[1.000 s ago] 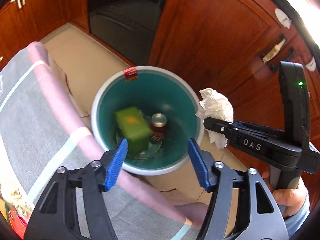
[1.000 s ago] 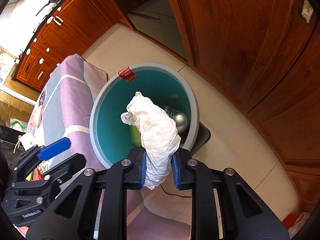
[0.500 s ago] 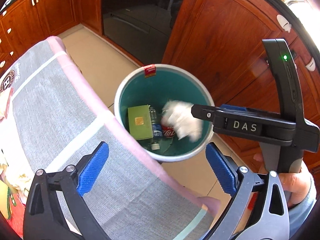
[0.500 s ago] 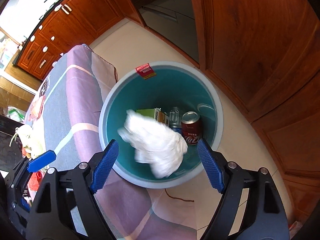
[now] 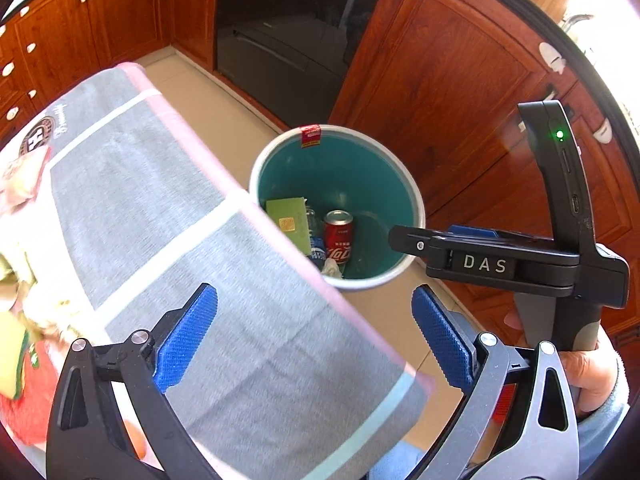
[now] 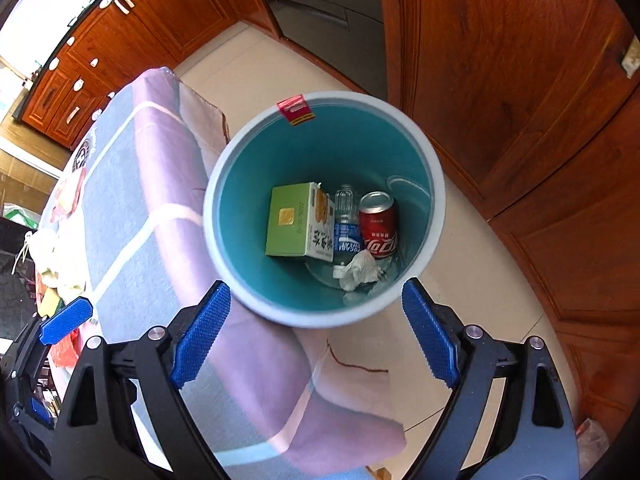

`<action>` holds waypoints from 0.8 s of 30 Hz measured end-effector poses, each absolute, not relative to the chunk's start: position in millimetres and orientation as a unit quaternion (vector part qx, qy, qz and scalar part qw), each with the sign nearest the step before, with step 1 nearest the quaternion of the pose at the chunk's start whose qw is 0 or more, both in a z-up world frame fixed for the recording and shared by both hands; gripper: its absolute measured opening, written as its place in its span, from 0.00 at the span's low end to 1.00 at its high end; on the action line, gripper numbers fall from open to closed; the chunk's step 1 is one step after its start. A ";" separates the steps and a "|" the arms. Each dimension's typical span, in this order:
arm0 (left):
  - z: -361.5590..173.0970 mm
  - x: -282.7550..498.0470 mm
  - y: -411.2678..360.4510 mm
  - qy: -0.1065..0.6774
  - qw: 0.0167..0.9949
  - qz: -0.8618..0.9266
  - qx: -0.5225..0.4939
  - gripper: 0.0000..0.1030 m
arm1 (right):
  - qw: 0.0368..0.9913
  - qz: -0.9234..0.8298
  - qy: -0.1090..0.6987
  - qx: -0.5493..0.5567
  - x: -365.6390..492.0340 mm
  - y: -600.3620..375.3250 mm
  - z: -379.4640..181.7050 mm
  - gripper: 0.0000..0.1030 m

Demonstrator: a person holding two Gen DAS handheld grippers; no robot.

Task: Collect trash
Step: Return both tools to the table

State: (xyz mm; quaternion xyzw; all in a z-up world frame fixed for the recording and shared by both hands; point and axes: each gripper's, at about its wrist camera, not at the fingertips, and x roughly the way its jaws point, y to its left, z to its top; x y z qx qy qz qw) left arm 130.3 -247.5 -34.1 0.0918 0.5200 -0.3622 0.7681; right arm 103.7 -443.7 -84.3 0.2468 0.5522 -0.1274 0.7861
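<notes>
In the left wrist view, the left gripper [image 5: 314, 338] fills the lower part of the frame, its blue pads spread wide with nothing between them, over a grey cloth with pale stripes [image 5: 192, 240] that runs from upper left to lower right. Just past the cloth's edge, at centre frame, the teal bin [image 5: 414, 204] stands on the tiled floor. Inside it show a green carton [image 5: 290, 222], a red can [image 5: 338, 238] and a scrap of white tissue [image 5: 331, 269]. At right, the right gripper [image 5: 472, 250] reaches in from the side, held by a hand [image 5: 588, 376] at the lower right edge. Its jaws have just been opening; from this angle their gap cannot be read.

In the right wrist view, the right gripper [image 6: 316, 332] sits at the bottom of the frame, jaws wide and empty, having just been opening. The bin [image 6: 438, 204] lies directly above it at centre, holding the carton [image 6: 290, 222], a clear bottle [image 6: 346, 226], the can [image 6: 378, 224] and the crumpled tissue [image 6: 360, 270] at the bottom. The cloth [image 6: 132, 208] covers the left side, and one blue pad of the left gripper [image 6: 66, 320] shows at the left edge.
</notes>
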 end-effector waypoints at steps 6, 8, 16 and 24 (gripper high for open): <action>-20.5 114.9 -203.3 0.509 0.782 -0.351 0.077 0.96 | 0.795 -0.114 0.547 0.235 94.5 -407.8 -69.8 0.83; -16.3 110.2 -186.0 0.508 0.786 -0.344 0.071 0.96 | 0.798 -0.108 0.546 0.231 93.1 -393.7 -64.6 0.83; -10.6 94.3 -114.4 0.506 0.803 -0.313 0.035 0.96 | 0.811 -0.077 0.547 0.195 87.3 -326.1 -42.8 0.83; -15.6 79.6 -39.9 0.505 0.817 -0.280 -0.005 0.96 | 0.815 -0.051 0.556 0.155 75.0 -258.5 -28.7 0.83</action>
